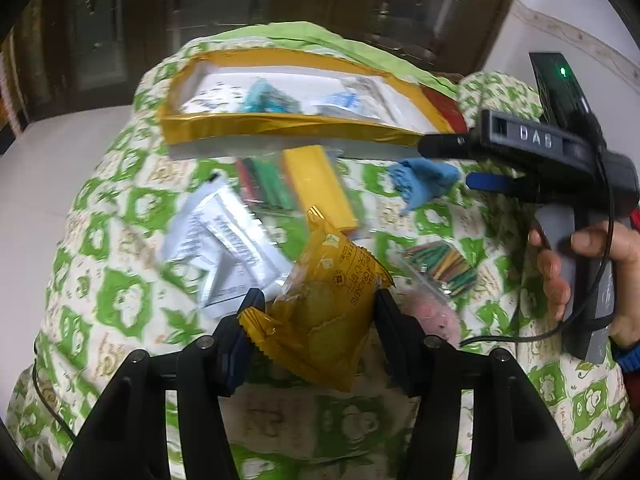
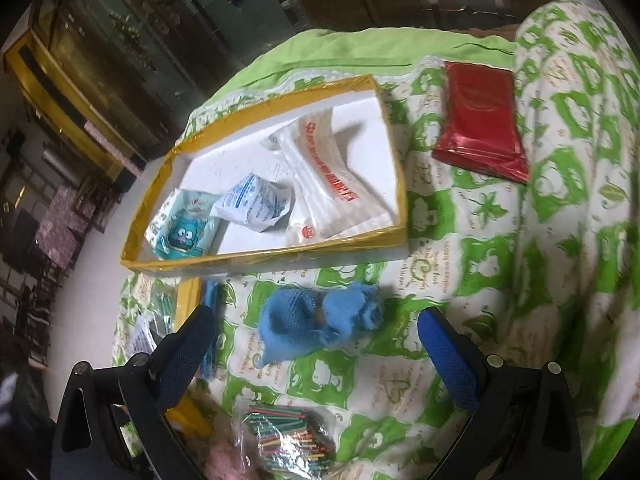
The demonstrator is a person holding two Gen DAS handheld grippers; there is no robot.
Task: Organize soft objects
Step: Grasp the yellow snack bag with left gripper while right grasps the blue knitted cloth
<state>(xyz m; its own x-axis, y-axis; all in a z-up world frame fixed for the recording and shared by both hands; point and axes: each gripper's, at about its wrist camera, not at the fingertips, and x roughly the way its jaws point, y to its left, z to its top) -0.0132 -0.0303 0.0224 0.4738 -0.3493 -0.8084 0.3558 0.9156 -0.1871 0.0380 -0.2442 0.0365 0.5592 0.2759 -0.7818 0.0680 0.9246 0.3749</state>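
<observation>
My left gripper (image 1: 318, 312) is shut on a yellow cracker packet (image 1: 324, 300) and holds it above the green-patterned bedspread (image 1: 120, 280). A white box with a yellow rim (image 1: 280, 126) lies beyond it, with several soft packets inside. My right gripper (image 2: 316, 332) is open, its blue-padded fingers (image 2: 452, 360) on either side of a blue knitted item (image 2: 316, 328) that lies on the bedspread (image 2: 500, 240). The same box (image 2: 256, 256) sits just past it. The right gripper also shows in the left wrist view (image 1: 452, 160), above the blue knit (image 1: 424, 180).
A red pouch (image 2: 480, 120) lies right of the box. A bag of coloured sticks (image 2: 288, 436) and a pink soft item (image 1: 432, 316) lie near the grippers. A silver sachet (image 1: 224, 240), a yellow bar (image 1: 320, 188) and a packet of coloured items (image 1: 264, 184) lie before the box.
</observation>
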